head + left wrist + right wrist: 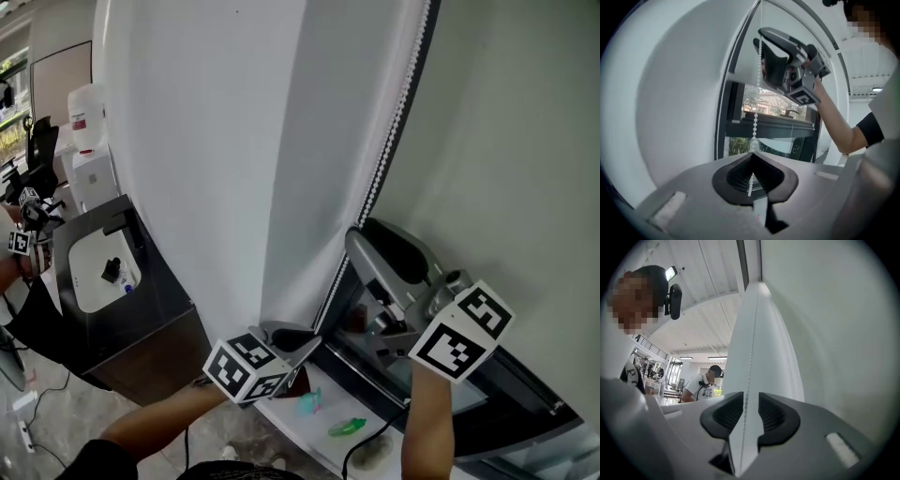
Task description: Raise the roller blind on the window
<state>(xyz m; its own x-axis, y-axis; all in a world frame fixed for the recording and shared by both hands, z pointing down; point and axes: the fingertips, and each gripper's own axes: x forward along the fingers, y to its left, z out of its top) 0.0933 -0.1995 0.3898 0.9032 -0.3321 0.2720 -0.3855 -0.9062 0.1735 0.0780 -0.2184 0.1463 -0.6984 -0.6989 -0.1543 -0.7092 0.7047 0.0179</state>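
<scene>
Head view looks down the white fabric roller blind (216,141); both gripper views look closely along its white bead chain (756,124), seen in all three.

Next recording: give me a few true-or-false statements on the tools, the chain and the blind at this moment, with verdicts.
1. The left tool is shut on the bead chain. True.
2. The right tool has its jaws pressed together. False: they stand apart, the chain running between them.
3. The right tool sits higher along the chain than the left tool. True.
4. The roller blind covers all the window glass. False: bare glass is in view.
</scene>
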